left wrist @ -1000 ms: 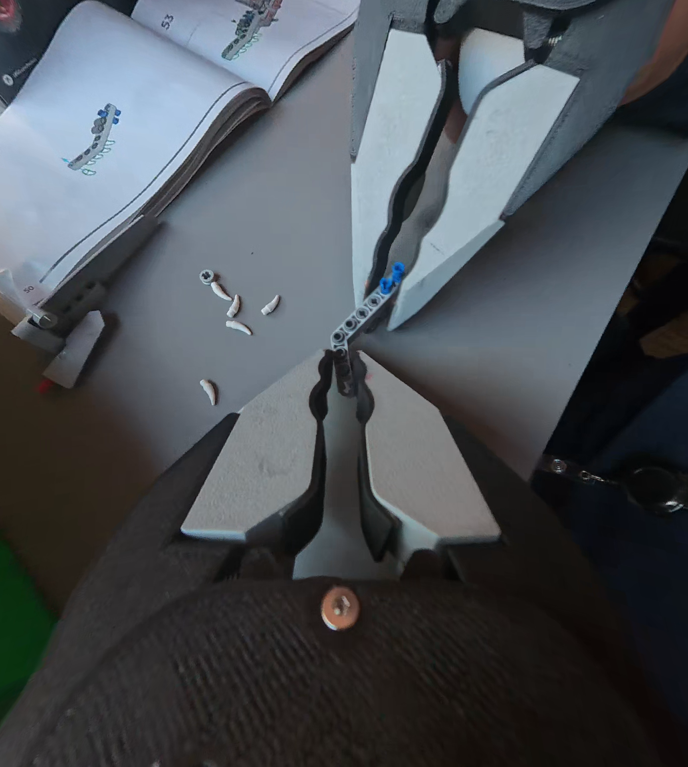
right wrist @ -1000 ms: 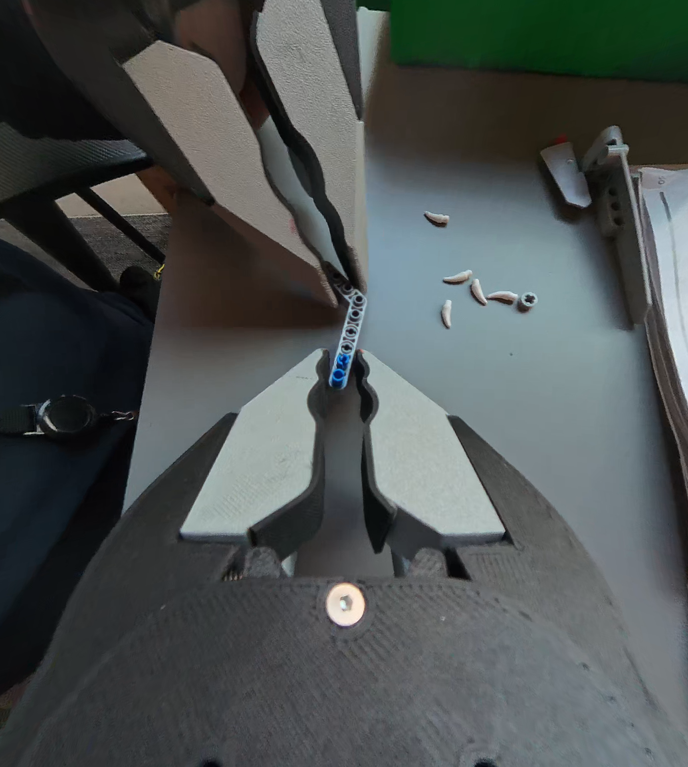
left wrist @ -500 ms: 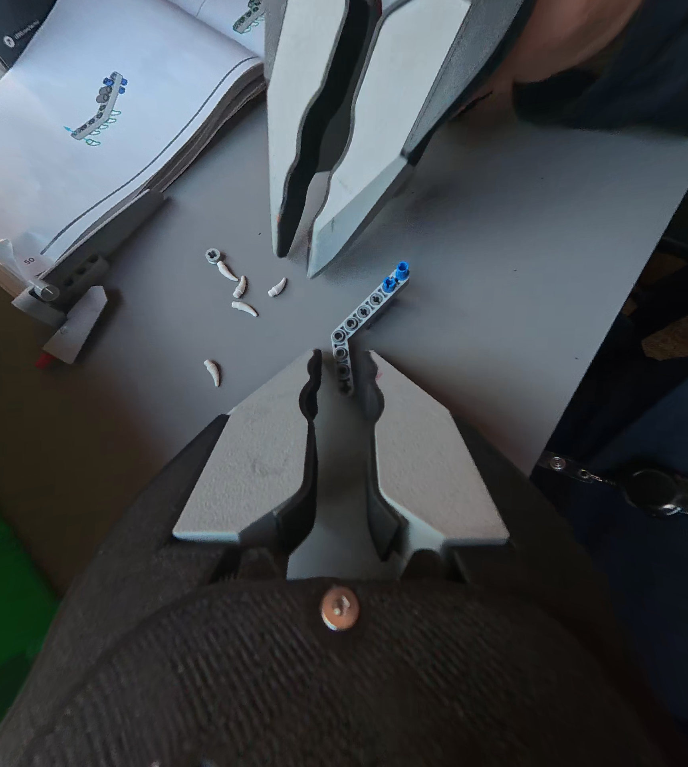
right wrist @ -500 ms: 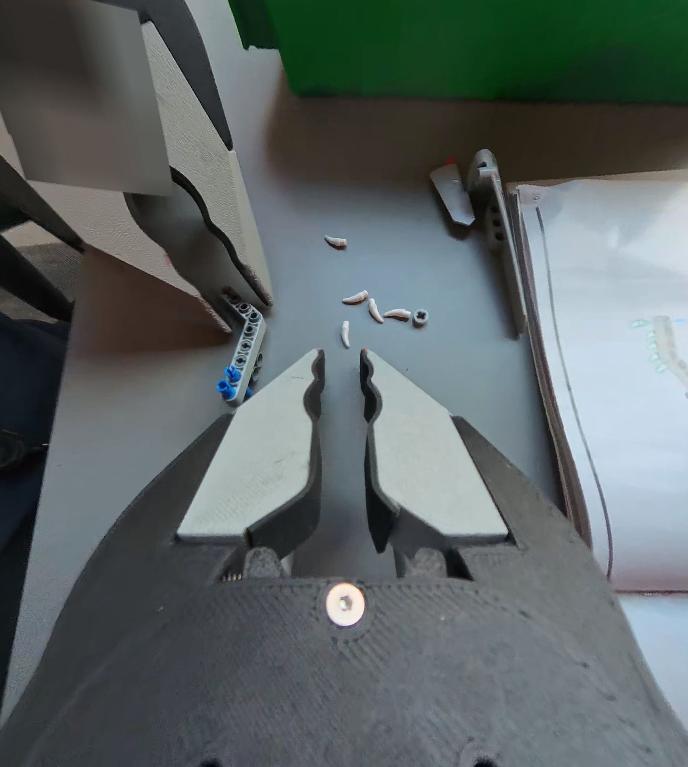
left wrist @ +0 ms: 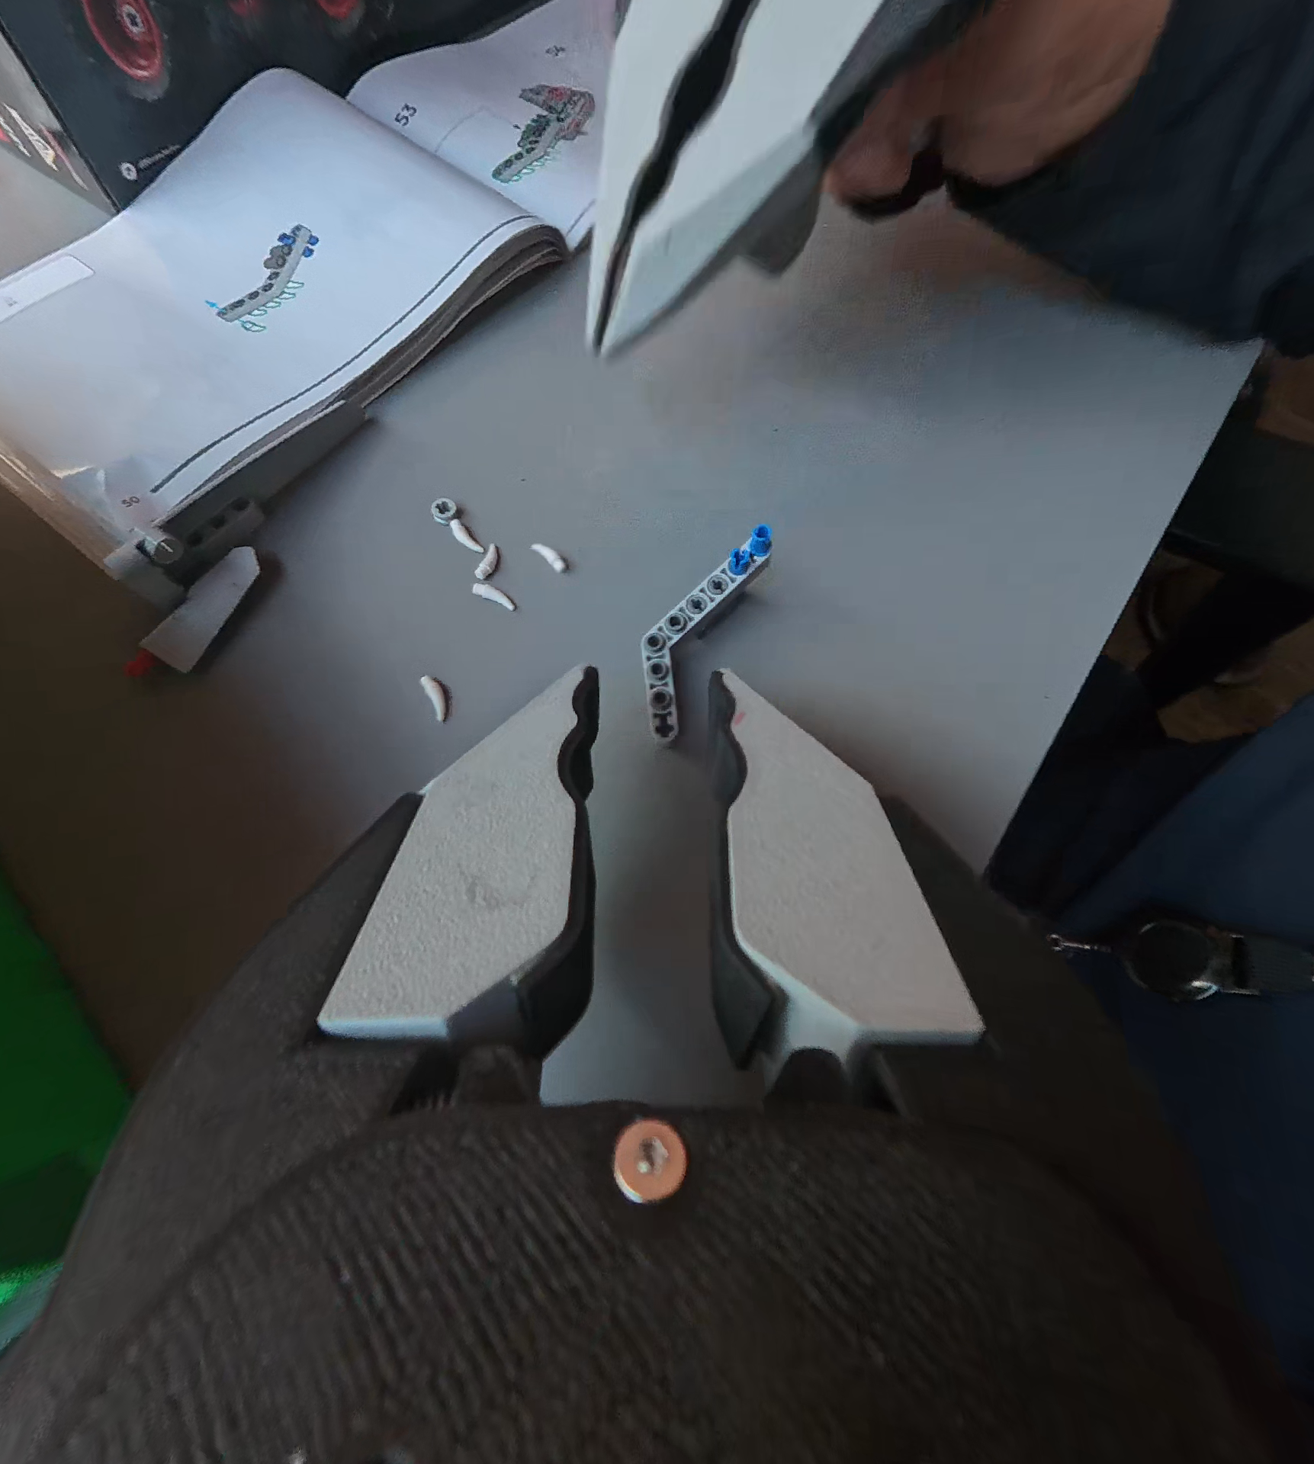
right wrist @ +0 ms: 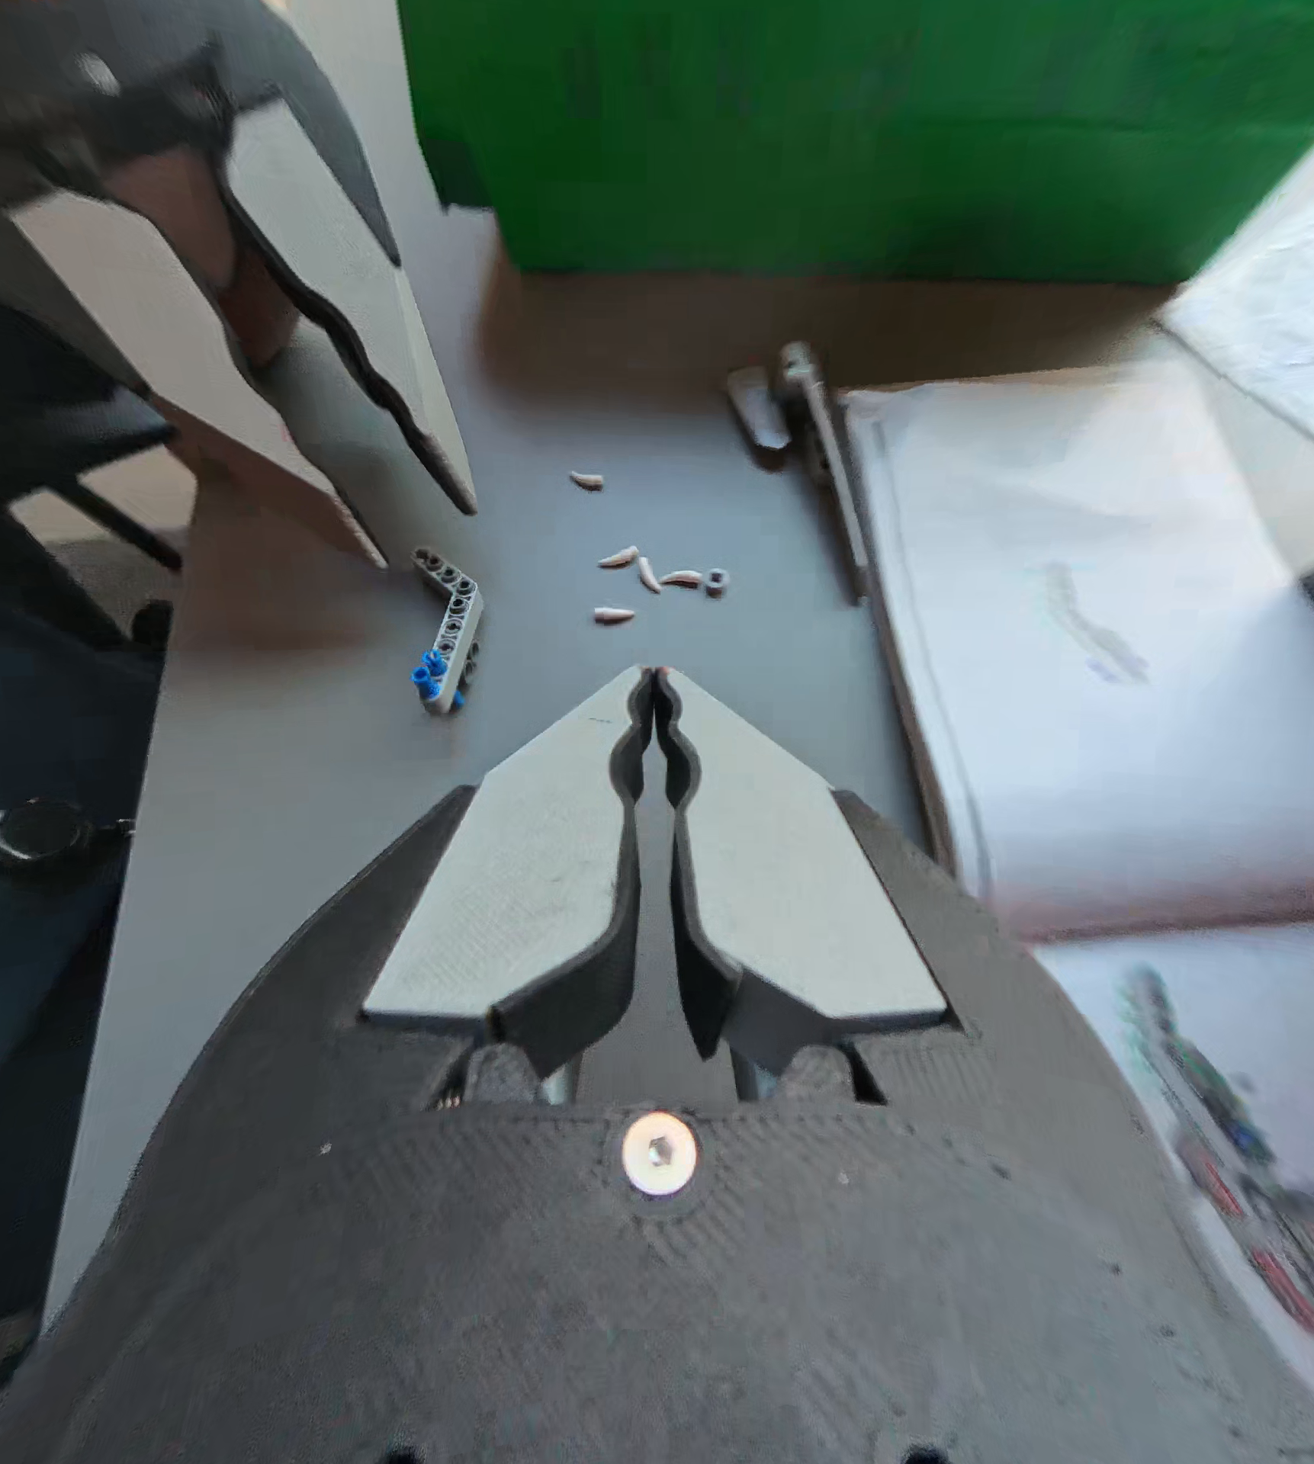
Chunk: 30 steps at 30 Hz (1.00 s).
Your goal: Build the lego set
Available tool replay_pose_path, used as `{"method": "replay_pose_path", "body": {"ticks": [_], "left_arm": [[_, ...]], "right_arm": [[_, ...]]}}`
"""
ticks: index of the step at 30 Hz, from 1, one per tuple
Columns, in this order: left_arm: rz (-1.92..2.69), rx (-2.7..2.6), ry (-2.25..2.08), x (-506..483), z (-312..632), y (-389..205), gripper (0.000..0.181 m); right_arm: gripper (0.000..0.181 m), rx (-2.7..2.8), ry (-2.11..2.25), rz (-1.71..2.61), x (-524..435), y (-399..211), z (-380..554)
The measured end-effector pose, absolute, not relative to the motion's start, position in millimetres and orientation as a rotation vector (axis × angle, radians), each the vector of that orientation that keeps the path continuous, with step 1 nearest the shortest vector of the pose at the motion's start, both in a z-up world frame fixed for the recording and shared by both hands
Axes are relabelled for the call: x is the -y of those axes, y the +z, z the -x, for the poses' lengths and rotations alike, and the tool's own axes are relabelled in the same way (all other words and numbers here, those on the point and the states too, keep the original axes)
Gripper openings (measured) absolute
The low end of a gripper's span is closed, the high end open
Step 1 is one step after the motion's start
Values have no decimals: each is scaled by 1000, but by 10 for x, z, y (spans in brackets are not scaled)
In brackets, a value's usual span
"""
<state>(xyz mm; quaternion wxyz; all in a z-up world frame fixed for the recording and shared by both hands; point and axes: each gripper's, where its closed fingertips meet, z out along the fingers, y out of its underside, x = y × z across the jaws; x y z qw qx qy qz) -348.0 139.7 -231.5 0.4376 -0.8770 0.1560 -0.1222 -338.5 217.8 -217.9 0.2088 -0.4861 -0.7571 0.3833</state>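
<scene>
A grey angled lego beam (left wrist: 687,626) with blue pins (left wrist: 750,548) at its far end lies on the grey table (left wrist: 915,491). My left gripper (left wrist: 653,683) is open and empty, its tips either side of the beam's near end. The beam also shows in the right wrist view (right wrist: 454,626), left of my right gripper (right wrist: 653,672), which is shut and empty above the table. Several white tooth pieces (left wrist: 491,566) and a small grey bush (left wrist: 443,509) lie left of the beam; the teeth also show in the right wrist view (right wrist: 641,572).
An open instruction booklet (left wrist: 186,317) lies at the far left, with a grey lego assembly (left wrist: 194,586) at its corner. A dark box (left wrist: 83,87) stands behind it. A green surface (right wrist: 875,135) is beyond the table edge. A person's dark clothing and a badge reel (left wrist: 1192,962) are at the right. Across from one pair of fingers to the other is roughly 9 cm. It is some 6 cm from my right tips to the small grey bush (left wrist: 443,509). My right wrist view (right wrist: 718,578) looks at it from another angle.
Both grippers let go of the angled beam, which now lies on the table. My left gripper opened. My right gripper drew away toward the booklet side and shut empty.
</scene>
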Motion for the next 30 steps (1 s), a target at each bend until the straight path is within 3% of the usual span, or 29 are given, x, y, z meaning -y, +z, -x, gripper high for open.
{"method": "replay_pose_path", "body": {"ticks": [1,5,16,23,30], "left_arm": [[2171,-382,-306,-1390,3494,-2299,24],[2139,-356,-312,-1368,3551,-2245,24],[2106,-265,-356,-1391,3635,-2183,23],[2059,-214,-353,-1523,3720,-2097,13],[2300,-347,-362,-1824,3536,-2314,11]], "right_arm": [[0,2040,1104,1351,-2301,-2023,3294],[0,1838,1172,1367,-2799,-1671,2854],[0,1834,1280,1520,-3082,-1969,2474],[2,1958,1278,1491,-2734,-2143,2623],[3,1996,1214,1462,-2596,-2192,2712]]}}
